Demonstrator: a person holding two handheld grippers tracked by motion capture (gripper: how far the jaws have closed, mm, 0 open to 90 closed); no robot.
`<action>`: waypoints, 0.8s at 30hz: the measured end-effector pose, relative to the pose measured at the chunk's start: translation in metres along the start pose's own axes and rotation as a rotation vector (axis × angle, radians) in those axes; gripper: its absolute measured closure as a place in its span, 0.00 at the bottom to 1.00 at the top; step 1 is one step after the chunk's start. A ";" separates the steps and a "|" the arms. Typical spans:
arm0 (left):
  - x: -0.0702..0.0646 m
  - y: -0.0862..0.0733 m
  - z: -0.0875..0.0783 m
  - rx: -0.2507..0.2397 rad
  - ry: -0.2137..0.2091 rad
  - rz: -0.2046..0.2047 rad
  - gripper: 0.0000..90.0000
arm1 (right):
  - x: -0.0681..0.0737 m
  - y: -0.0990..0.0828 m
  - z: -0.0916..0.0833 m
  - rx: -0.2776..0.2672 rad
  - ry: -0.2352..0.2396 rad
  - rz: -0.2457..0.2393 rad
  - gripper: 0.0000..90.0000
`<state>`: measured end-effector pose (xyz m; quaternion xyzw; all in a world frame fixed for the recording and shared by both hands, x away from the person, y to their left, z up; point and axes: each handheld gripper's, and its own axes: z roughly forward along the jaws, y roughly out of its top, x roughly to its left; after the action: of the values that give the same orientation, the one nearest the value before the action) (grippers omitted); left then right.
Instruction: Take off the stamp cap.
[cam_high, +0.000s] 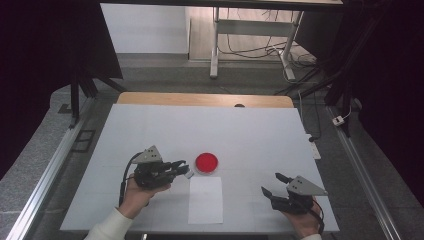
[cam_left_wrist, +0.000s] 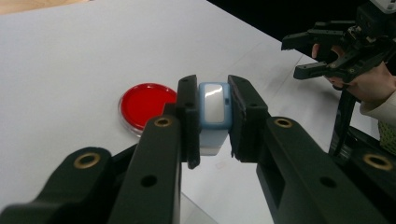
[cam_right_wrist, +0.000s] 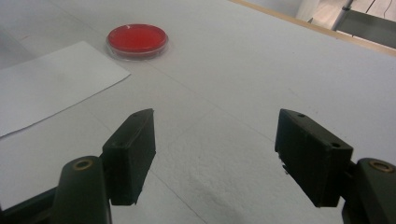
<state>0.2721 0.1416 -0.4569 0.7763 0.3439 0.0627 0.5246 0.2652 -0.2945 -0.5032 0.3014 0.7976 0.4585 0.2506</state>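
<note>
A round red dish (cam_high: 206, 162) with a clear rim lies on the white table cover (cam_high: 250, 125), just beyond a white paper sheet (cam_high: 205, 200). My left gripper (cam_high: 183, 170) points right, close to the dish's left side, and is shut on a small pale blue block (cam_high: 189, 174). In the left gripper view the block (cam_left_wrist: 214, 112) shows a shiny white face between the pads of the left gripper (cam_left_wrist: 212, 84), with the dish (cam_left_wrist: 145, 105) behind it to the left. My right gripper (cam_high: 271, 183) stands open to the right of the sheet. The right gripper view shows that gripper (cam_right_wrist: 215, 121) with nothing between its pads, the dish (cam_right_wrist: 137, 38) far off.
The paper sheet (cam_right_wrist: 46, 84) lies at the front middle. A wooden table edge (cam_high: 205, 99) runs along the far side. Metal rails (cam_high: 45, 175) flank the table. A metal frame (cam_high: 215, 45) and cables (cam_high: 250, 50) stand on the floor behind.
</note>
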 end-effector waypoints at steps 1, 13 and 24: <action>-0.001 0.002 0.001 -0.001 -0.004 0.001 0.84 | 0.000 0.000 0.000 -0.001 -0.001 0.000 0.31; -0.011 0.013 0.021 -0.004 -0.040 0.011 0.84 | 0.002 0.003 0.002 -0.002 0.001 -0.005 0.32; -0.014 0.013 0.027 -0.005 -0.053 0.013 0.84 | 0.016 0.014 0.008 -0.014 0.016 -0.008 0.32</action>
<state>0.2798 0.1099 -0.4538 0.7786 0.3246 0.0463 0.5350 0.2635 -0.2730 -0.4966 0.2927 0.7975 0.4655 0.2483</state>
